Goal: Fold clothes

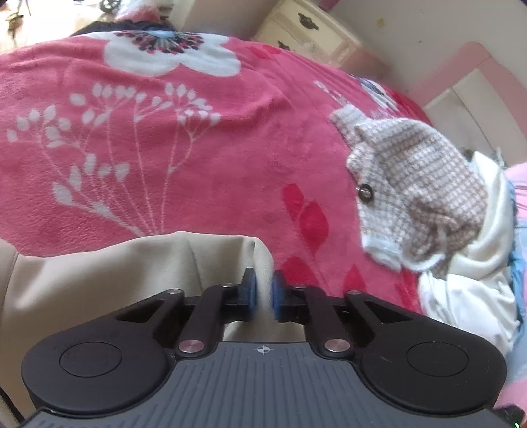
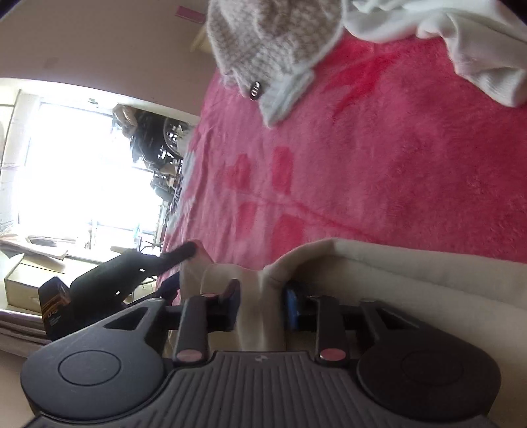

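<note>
Left wrist view shows my left gripper [image 1: 262, 293] low in the frame, its blue-padded jaws drawn close on a thin edge of the beige garment [image 1: 131, 273], which spreads over the lower left of the frame on the pink floral blanket [image 1: 197, 148] covering the bed. To the right of the frame lies a knitted checked cardigan [image 1: 415, 184] with a dark button, resting partly on a heap of white clothes [image 1: 477, 263] at the right edge. A cream chest of drawers [image 1: 306, 29] stands at the upper right beyond the bed. Right wrist view shows my right gripper [image 2: 262, 304] at the bottom centre, jaws clamped on a bunched fold of the same beige garment [image 2: 411, 280], which runs off to the right along the lower part of the frame. My other gripper appears as a dark shape at the lower left, its tip touching the cloth's far corner. The cardigan [image 2: 273, 42] sits at the top centre, the white clothes [image 2: 461, 42] at the upper right, and a bright window [image 2: 75, 171] fills the left side.
</note>
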The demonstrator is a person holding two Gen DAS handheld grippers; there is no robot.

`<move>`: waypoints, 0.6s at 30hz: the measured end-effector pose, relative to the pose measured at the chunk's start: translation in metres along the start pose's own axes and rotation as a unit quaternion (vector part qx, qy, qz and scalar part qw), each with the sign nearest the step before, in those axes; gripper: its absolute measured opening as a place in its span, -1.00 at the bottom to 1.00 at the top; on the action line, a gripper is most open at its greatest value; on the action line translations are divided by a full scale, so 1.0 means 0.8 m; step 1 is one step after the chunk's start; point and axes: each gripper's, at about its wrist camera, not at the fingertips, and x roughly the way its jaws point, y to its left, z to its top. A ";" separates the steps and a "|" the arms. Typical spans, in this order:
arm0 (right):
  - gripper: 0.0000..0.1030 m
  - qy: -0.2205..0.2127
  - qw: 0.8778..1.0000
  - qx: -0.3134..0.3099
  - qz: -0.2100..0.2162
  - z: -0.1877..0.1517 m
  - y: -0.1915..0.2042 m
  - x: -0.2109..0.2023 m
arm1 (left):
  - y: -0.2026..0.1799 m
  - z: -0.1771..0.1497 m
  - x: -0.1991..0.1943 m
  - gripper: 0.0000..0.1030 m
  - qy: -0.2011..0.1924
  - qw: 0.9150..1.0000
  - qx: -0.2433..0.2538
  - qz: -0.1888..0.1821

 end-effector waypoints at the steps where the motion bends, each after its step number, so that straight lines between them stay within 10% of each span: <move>1: -0.82 -0.011 1.000 0.001 0.002 -0.002 -0.002 -0.003 | 0.001 -0.001 0.001 -0.93 -0.006 1.000 -0.002 0.001; 12: -0.88 -0.063 0.997 0.040 0.005 -0.027 -0.028 -0.022 | 0.028 -0.004 0.004 -0.93 -0.046 0.998 -0.047 -0.017; 18: -0.49 -0.062 0.997 0.028 0.027 -0.020 -0.034 -0.027 | 0.041 0.002 -0.013 -0.27 -0.024 0.995 -0.090 -0.026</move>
